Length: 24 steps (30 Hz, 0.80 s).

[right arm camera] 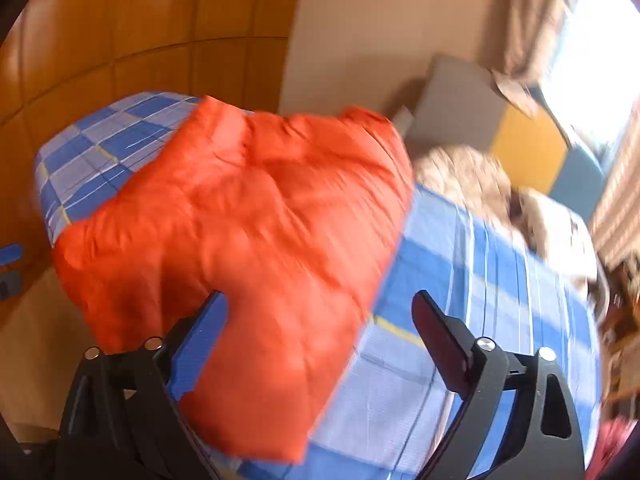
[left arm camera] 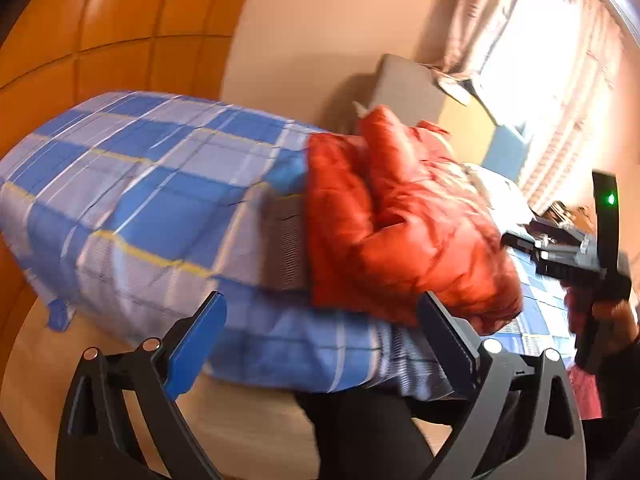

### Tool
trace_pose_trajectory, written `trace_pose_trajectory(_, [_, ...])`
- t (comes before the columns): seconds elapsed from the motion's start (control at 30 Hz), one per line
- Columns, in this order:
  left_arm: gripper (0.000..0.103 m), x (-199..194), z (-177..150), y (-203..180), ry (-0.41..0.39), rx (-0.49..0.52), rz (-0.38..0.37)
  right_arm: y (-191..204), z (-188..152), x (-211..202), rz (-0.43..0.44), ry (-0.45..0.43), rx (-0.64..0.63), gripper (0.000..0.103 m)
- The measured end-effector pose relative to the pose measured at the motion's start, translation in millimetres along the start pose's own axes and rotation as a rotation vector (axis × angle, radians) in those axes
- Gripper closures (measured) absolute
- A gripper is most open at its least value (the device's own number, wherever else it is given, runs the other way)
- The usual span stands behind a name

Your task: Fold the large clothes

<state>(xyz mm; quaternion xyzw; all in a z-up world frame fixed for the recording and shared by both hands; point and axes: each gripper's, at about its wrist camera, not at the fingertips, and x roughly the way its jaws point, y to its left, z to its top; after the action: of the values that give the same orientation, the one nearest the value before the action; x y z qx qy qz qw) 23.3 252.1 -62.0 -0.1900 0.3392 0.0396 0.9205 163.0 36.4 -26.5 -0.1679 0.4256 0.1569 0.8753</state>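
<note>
The orange jacket (left arm camera: 400,220) lay on the bed (left arm camera: 132,184), bunched into a puffy heap on the blue checked cover, with one part of it humped up at the far side. In the left wrist view the left gripper (left arm camera: 320,332) hung near the bed's near edge, its jaws wide apart and nothing between them — the blue pad on the left finger and the dark one on the right both stood clear of the cloth, though the right finger's tip sat just beside the jacket's near corner. To the right in that same view the right gripper (left arm camera: 560,248) showed side-on, a green light lit on its body and the person's hand wrapped round its handle; from there its jaws could not be made out. The right wrist view settled it: the right gripper (right arm camera: 320,336) was also spread wide, held over the jacket (right arm camera: 248,248), which filled the space between and beyond its fingers without being pinched. Both views were smeared with motion blur, so whether the fingers touched the cloth I could not say for certain. Past the jacket, to the far right on the bed, lay a pale fuzzy heap (right arm camera: 480,188) — perhaps a blanket. A wooden wardrobe (left arm camera: 100,40) stood at the far left, a plain wall beside it, and a curtained window (left arm camera: 560,60) glared bright at the far right.
</note>
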Motion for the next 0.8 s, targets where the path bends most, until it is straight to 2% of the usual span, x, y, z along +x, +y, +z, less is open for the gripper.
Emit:
trace_pose_trajectory(0.13, [0.004, 20.3, 13.9, -17.8, 0.019, 0.044, -0.043, -26.1, -30.8, -2.2, 0.058, 0.029, 0.14, 0.003])
trace_pose_trajectory(0.23, [0.003, 38.2, 25.5, -24.5, 0.041, 0.072, -0.071, -48.3, -56.0, 4.1, 0.192, 0.047, 0.323, 0.003])
trace_pose_trajectory(0.3, [0.003, 47.9, 35.0, -25.1, 0.052, 0.086, -0.101, -63.0, -71.6, 15.8, 0.336, 0.067, 0.48, 0.003])
trace_pose_trajectory(0.37, [0.002, 55.7, 42.5, -24.6, 0.064, 0.087, -0.126, -72.1, -80.8, 25.9, 0.434, 0.054, 0.607, 0.003])
trace_pose_trajectory(0.47, [0.002, 69.9, 56.0, -18.1, 0.086, 0.078, -0.161, -80.2, -86.1, 39.7, 0.536, 0.036, 0.741, 0.003])
trace_pose_trajectory(0.63, [0.002, 89.0, 69.6, -7.5, 0.108, 0.085, -0.19, -81.6, -81.3, 59.8, 0.628, 0.02, 0.825, 0.003])
trace_pose_trajectory(0.8, [0.002, 101.7, 76.8, -4.5, 0.136, 0.139, -0.23, -80.6, -74.1, 75.0, 0.678, 0.037, 0.823, 0.003])
